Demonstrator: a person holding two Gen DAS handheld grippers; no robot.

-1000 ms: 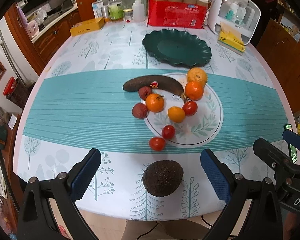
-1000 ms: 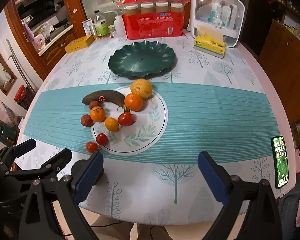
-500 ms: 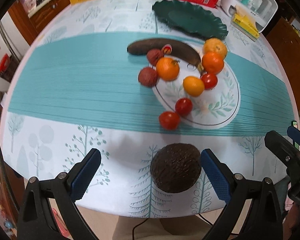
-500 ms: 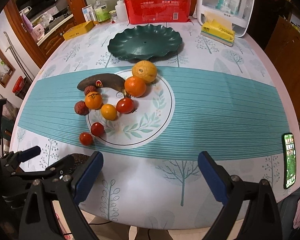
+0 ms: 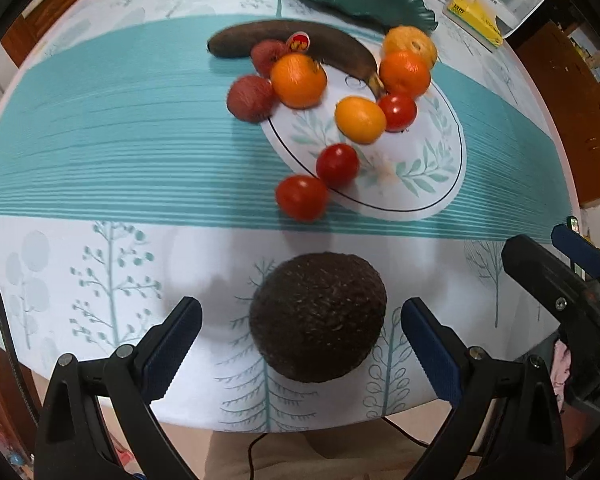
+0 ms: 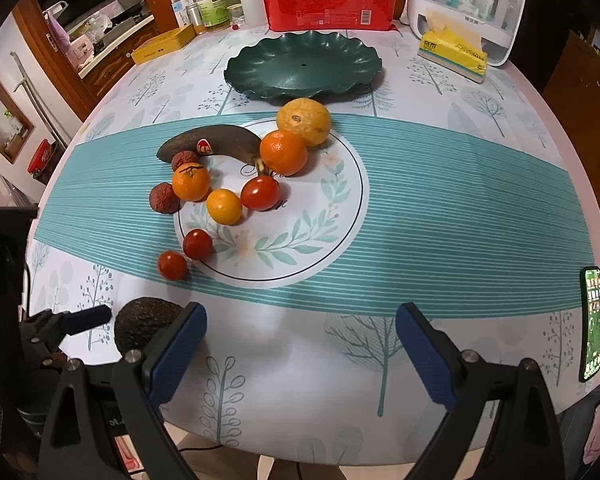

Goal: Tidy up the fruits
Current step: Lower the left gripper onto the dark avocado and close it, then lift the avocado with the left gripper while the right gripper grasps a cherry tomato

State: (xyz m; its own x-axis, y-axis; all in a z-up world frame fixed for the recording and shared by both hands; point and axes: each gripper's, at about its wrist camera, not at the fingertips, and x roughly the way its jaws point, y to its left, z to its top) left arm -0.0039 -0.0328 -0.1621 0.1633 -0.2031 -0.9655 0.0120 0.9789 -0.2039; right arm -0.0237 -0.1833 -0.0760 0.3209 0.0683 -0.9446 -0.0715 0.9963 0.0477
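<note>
With its jaws spread wide, the left gripper (image 5: 301, 336) is straddling the avocado (image 5: 318, 317) near the table (image 6: 440, 92) edge and should be centring it before closing, while the right gripper (image 6: 301, 350), equally spread and holding nothing, is hovering over bare cloth just beside it.

Light: bright, even indoor light from overhead across the desk (image 6: 440, 208).
Shadows: soft grey patches on the cloth near the avocado (image 5: 318, 316); short shadows beside the fruit.
Blur: left view smeared in the far fruit; right view crisp.
Distortion: fisheye bends the desk rim; black vignette in the corners.
Glare: phone screen (image 6: 592, 324) glows at right.
</note>
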